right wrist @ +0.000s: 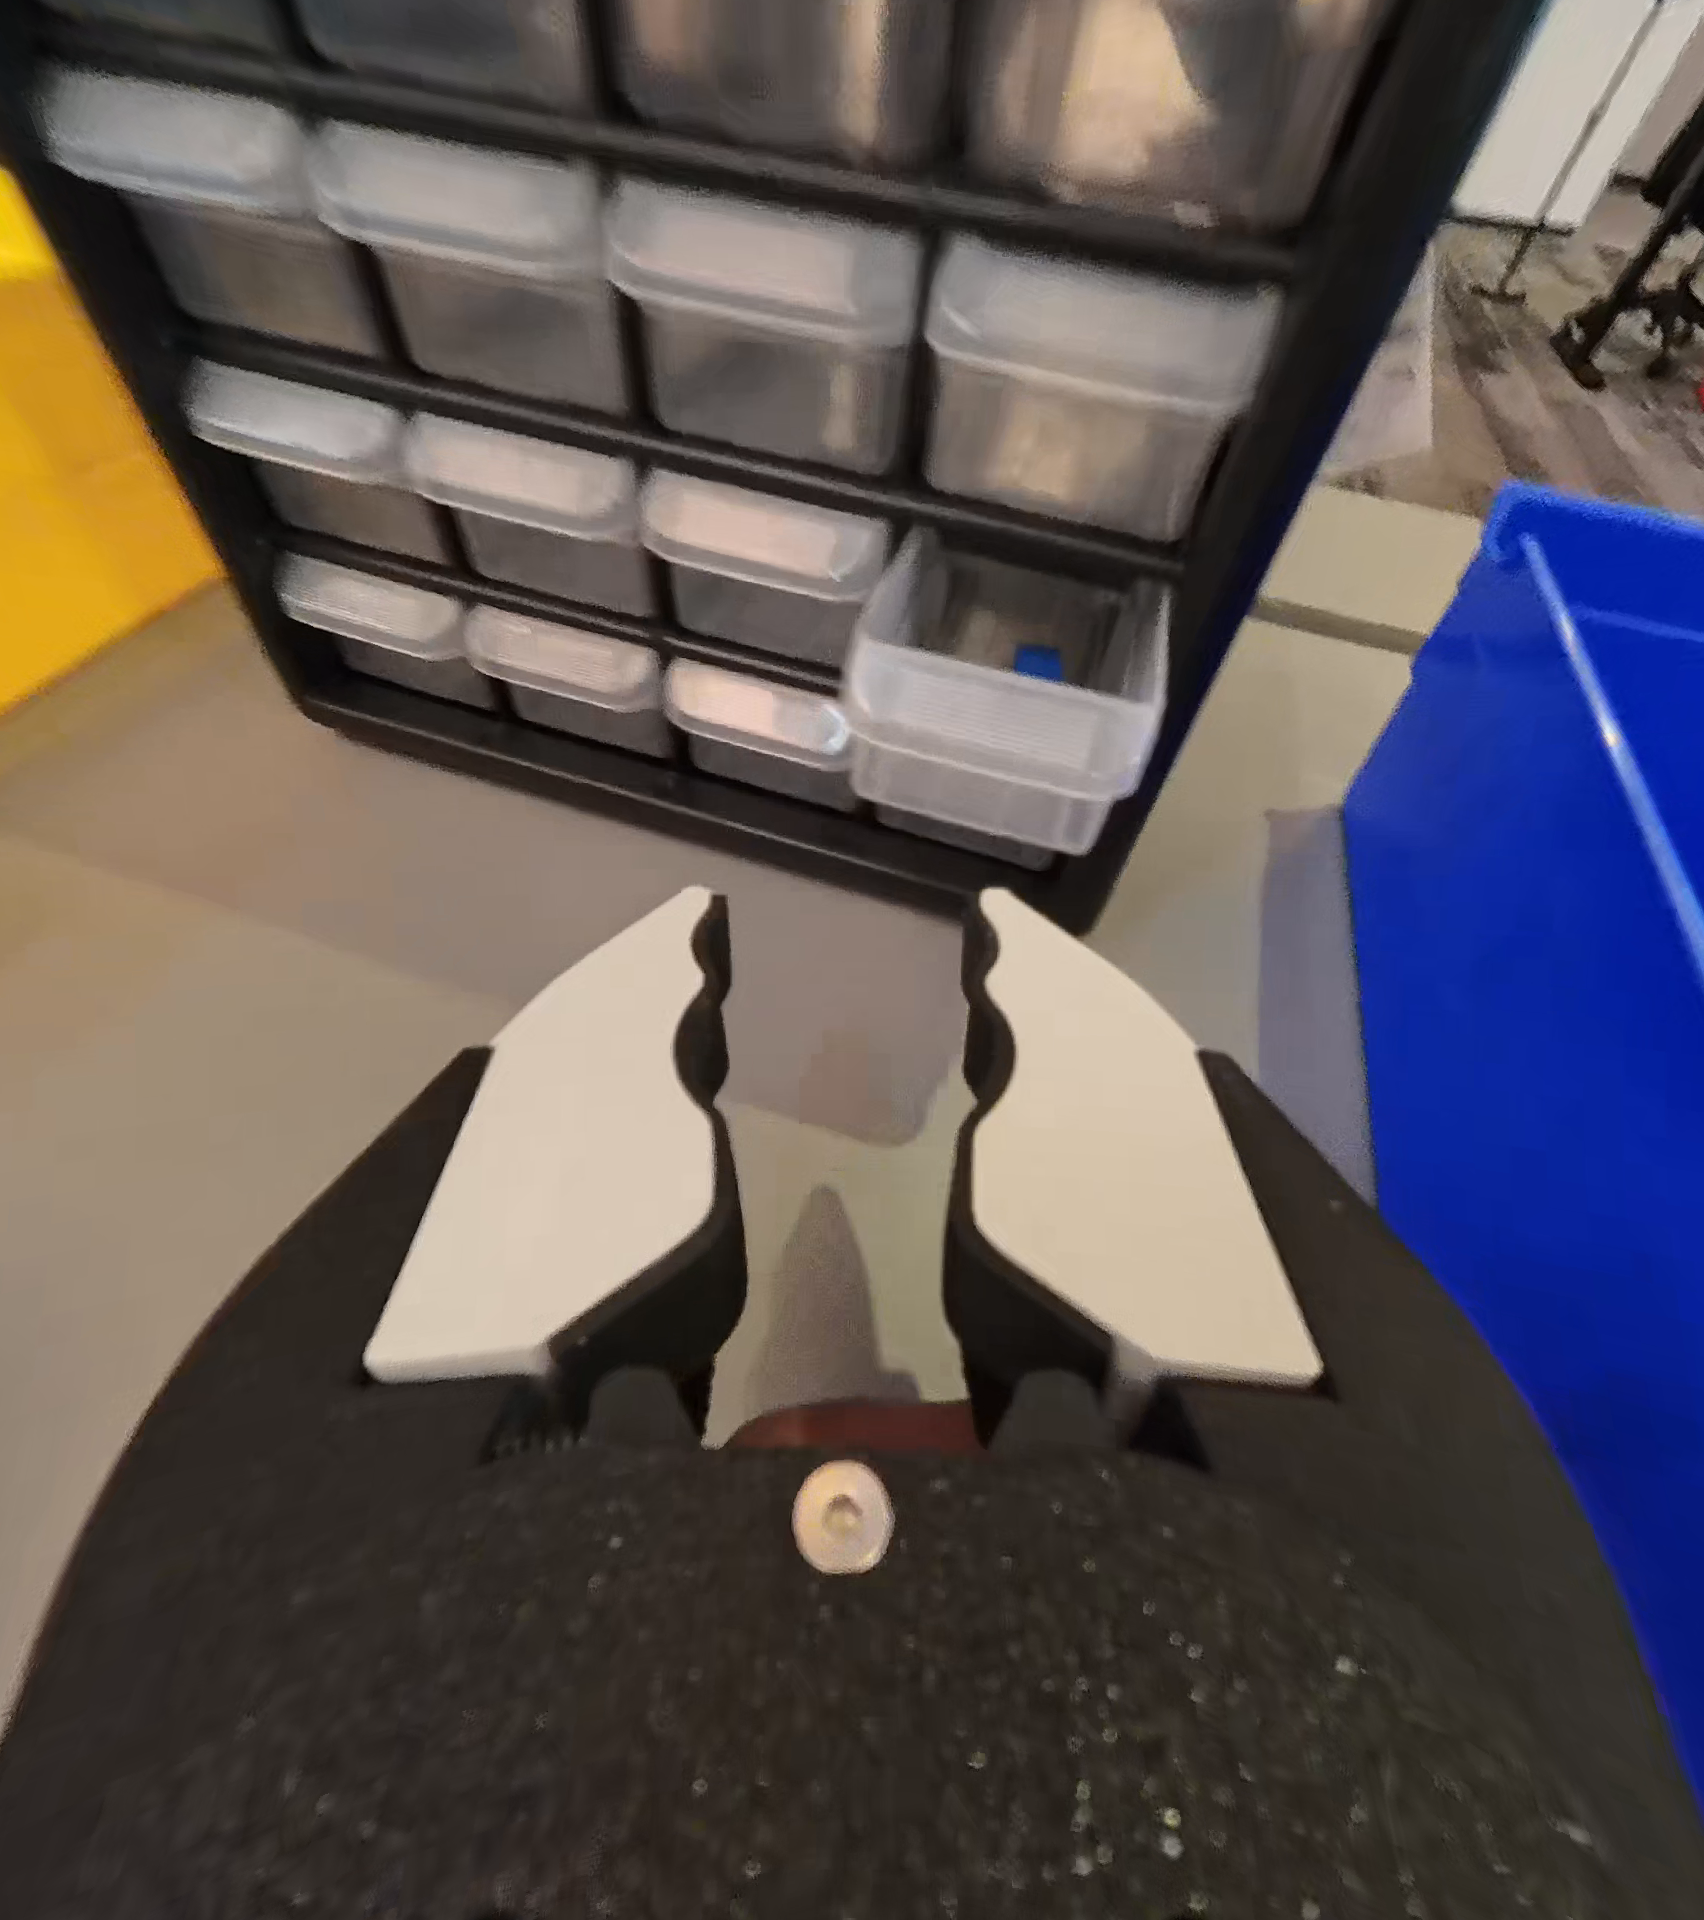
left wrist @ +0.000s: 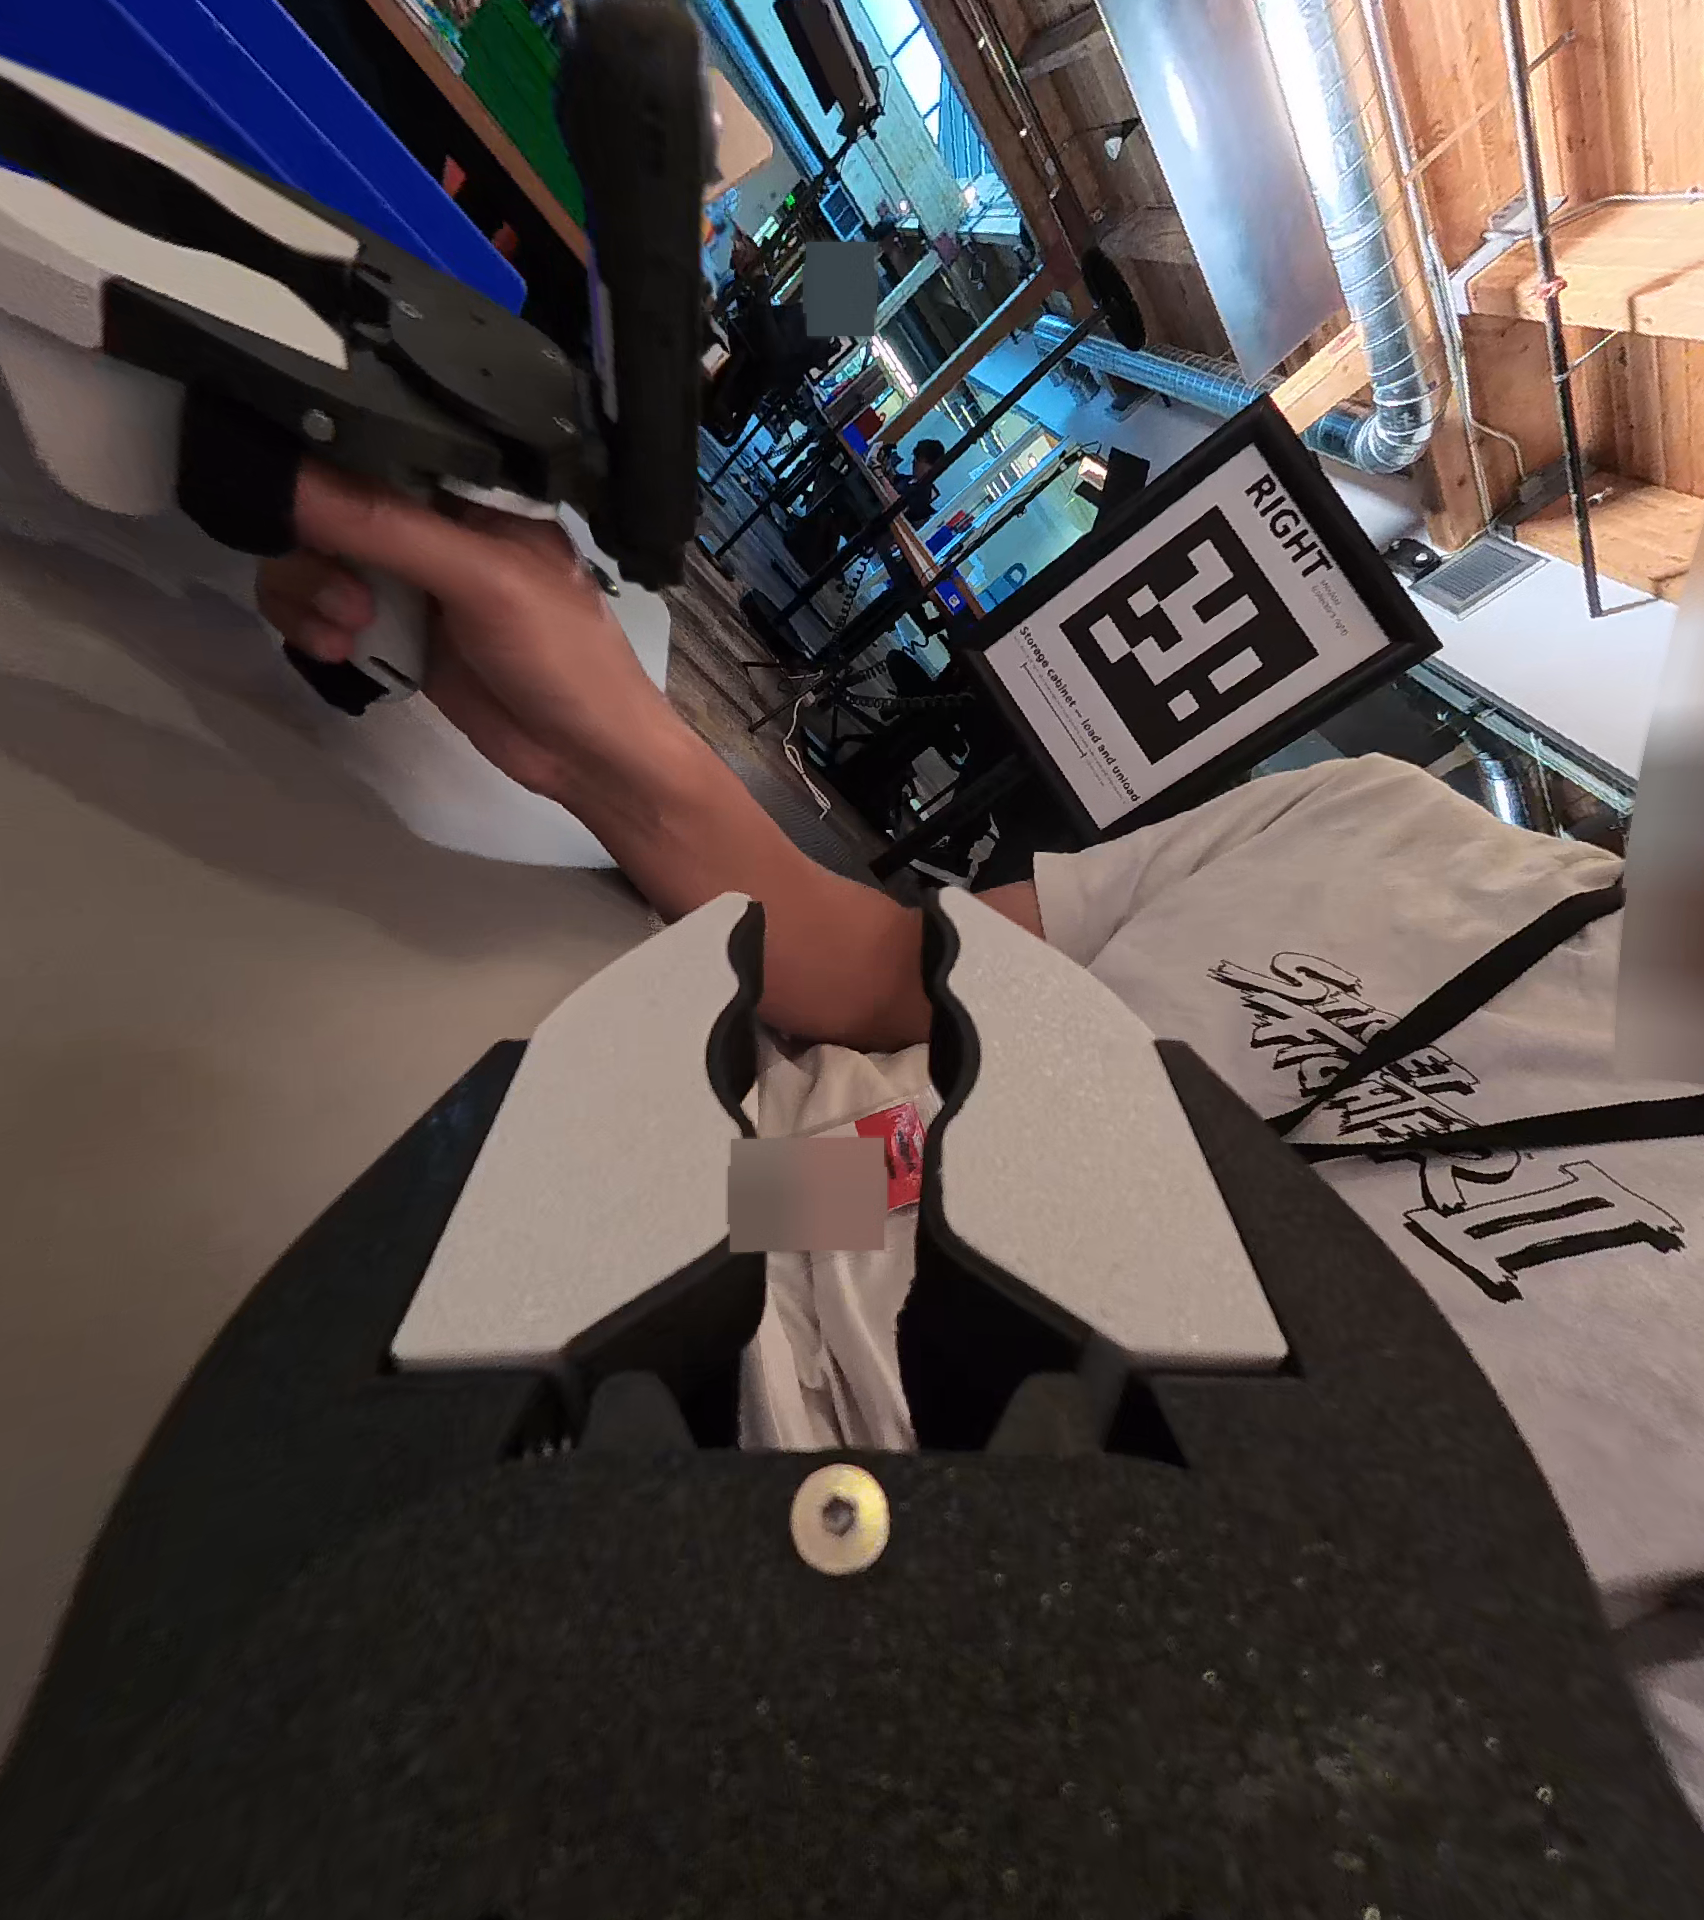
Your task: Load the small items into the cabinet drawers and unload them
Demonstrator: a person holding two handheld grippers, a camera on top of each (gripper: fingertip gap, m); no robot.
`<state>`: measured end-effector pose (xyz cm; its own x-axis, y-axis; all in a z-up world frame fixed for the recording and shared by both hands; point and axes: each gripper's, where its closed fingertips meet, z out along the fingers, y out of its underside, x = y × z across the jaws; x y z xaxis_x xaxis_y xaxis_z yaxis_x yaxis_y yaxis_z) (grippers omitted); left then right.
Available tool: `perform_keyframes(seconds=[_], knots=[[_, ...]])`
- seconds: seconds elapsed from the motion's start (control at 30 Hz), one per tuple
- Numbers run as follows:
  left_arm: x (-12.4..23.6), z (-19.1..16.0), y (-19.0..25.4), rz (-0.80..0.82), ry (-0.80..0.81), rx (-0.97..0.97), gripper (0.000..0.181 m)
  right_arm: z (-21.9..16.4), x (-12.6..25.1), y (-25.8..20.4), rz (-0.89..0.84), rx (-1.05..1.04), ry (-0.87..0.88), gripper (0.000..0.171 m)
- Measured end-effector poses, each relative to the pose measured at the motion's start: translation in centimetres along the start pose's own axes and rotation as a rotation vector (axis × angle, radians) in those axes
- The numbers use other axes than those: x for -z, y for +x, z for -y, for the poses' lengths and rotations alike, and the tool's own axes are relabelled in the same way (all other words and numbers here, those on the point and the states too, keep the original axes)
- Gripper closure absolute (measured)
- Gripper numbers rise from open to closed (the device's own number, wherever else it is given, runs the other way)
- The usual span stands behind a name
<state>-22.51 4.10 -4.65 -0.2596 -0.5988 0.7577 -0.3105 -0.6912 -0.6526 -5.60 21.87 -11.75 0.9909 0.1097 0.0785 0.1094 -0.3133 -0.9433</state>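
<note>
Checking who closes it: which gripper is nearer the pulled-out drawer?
Right. The right gripper faces the open drawer in the cabinet; the left gripper points away at the person's shirt.

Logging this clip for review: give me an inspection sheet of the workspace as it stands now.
Surface: grey tabletop, bare in front of the cabinet.
Job's things: black drawer cabinet; one clear drawer in the right column pulled out, small blue item inside; other visible drawers pushed in.
Clutter: blue bin at right, yellow bin at left.
Grippers: right claw open, empty, facing the cabinet; left claw open, empty, aimed at the person's shirt.
Cables: nothing seen on the table.
Surroundings: framed marker sign, wooden ceiling, metal ducting, distant desks.
</note>
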Motion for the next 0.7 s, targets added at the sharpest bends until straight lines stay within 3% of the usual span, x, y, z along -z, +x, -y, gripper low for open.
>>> perform_keyframes(seconds=[0.1, 0.5, 0.7], knots=[[0.1, -0.2, 0.0, 0.001, 0.001, 0.002, 0.153, 1.3, 0.0, -0.7, 0.005, 0.066, 0.056, 0.144], [0.4, -0.3, -0.3, 0.014, 0.013, 0.014, 0.153, 2.0, -5.8, 2.8, -0.027, 0.115, -0.047, 0.138], [-0.1, -1.1, -1.8, 0.122, -0.019, 0.003, 0.153, 1.1, -6.1, 3.2, 0.045, 0.172, -0.087, 0.138]])
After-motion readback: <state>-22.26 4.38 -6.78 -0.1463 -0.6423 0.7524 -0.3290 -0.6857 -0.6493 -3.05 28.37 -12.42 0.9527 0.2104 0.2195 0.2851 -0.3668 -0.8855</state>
